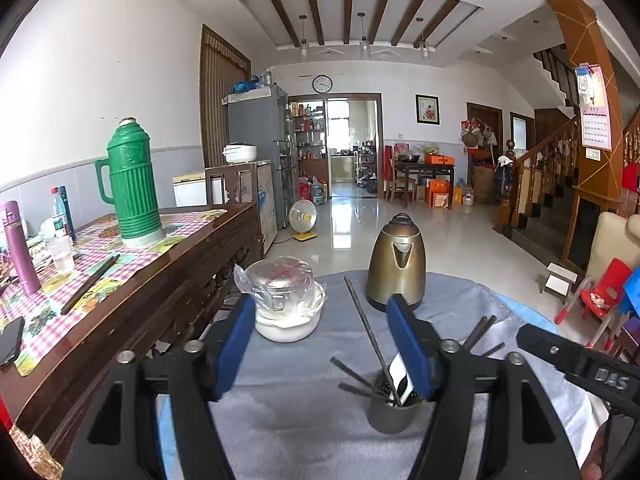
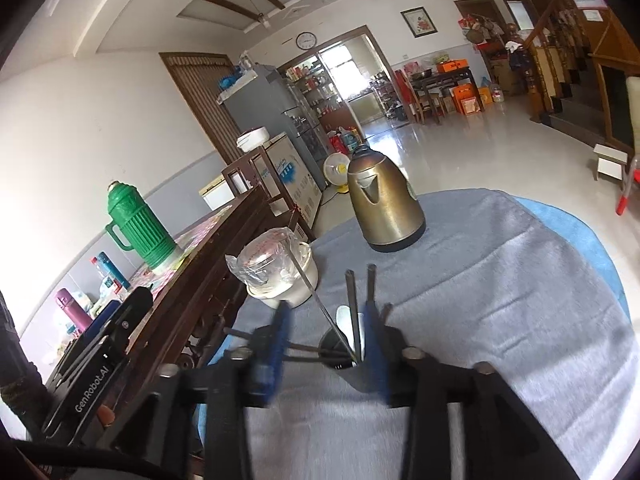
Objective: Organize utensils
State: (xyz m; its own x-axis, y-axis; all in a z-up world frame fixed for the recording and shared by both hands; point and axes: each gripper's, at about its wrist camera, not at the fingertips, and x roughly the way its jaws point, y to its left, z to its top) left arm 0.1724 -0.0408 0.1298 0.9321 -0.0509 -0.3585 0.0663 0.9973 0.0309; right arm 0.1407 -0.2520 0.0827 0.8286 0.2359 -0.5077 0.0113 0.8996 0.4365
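Chopsticks (image 1: 370, 334), dark, thin and metallic-looking, are seen standing and fanning out of a small dark cylindrical holder cup (image 1: 390, 412) on the grey cloth-covered round table (image 1: 304, 420). A white spoon (image 1: 400, 376) is noted in the same cup. In the left wrist view the cup sits at about 5 o'clock, low and close to the lens; further chopstick ends splay towards 3 o'clock behind the near finger.

Left gripper (image 1: 326, 344): blue-padded fingers (image 1: 234, 344) are held well apart and nothing is gripped; the cup is beside the right-hand pad, not between the pads. Right gripper (image 2: 326, 350): fingers also parted, blurred, with the cup and sticks lying between them; no pad is seen pressing on anything, so no hold is recorded.

A brass-coloured electric kettle (image 1: 396, 264) stands at 12 o'clock beyond the cup. A white ceramic bowl carrying a plastic-wrapped steel pot (image 1: 286, 300) stands at 10 o'clock.

Handling, judged: sticks are stiff, light and probably slippery on smooth shafts, and are likely to roll or pivot if pinched near an end. A hold across the upper third of the shaft, pads square to it, is judged best. The cup appears light and could be tipped by a sideways pull; lifting along the stick's own line is advised. The spoon, if ceramic, is judged fragile.
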